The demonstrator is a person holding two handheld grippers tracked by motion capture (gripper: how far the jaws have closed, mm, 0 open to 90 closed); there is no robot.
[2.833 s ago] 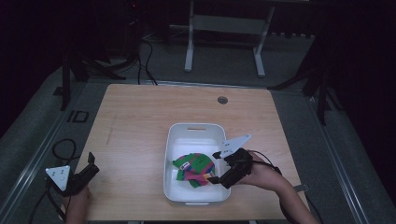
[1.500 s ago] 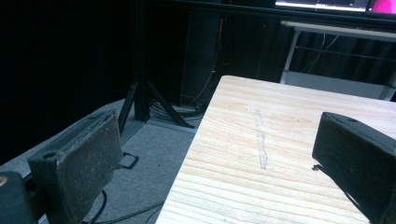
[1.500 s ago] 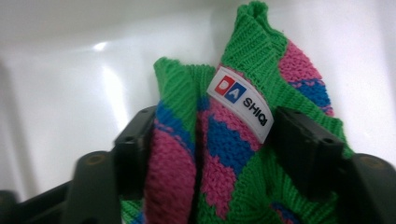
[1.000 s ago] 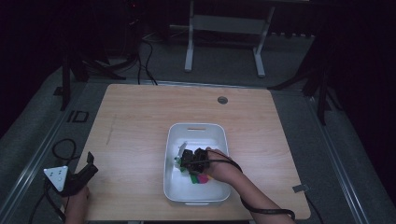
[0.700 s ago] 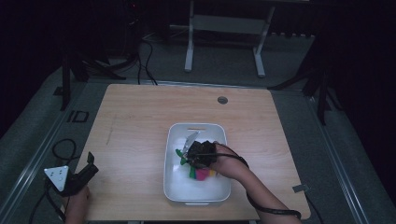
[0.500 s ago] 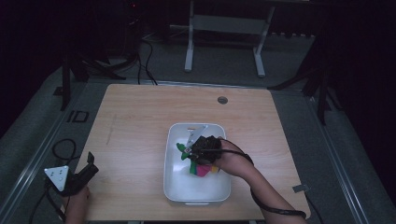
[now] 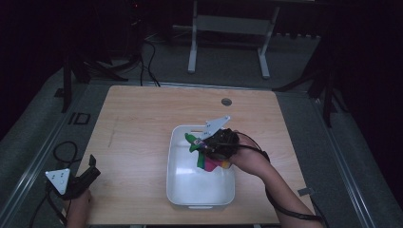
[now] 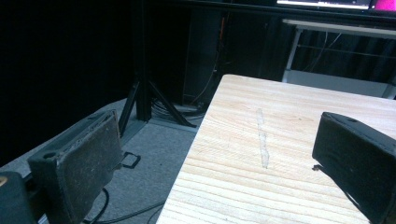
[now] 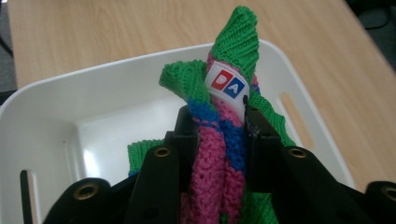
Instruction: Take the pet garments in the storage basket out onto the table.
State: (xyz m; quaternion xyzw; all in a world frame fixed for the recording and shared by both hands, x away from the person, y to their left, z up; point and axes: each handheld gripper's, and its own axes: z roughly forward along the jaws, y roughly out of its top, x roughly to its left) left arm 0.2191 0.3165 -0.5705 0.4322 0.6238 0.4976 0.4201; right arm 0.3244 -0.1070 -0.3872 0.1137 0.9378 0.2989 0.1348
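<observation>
Knitted cloth [image 9: 219, 154], green, pink and blue with a white label lettered "DA", is bunched and pinched between the jaws of the right gripper [image 9: 218, 122], held above the interior of the white plastic bin [image 7: 180, 183]. Bin sits on the wooden table [image 7: 138, 128], right of centre. Right hand [image 7: 247, 159] reaches over the bin's right wall. Left gripper [image 7: 90, 172] sits at the table's near-left corner, well apart from the bin, jaws spread wide with nothing between them.
</observation>
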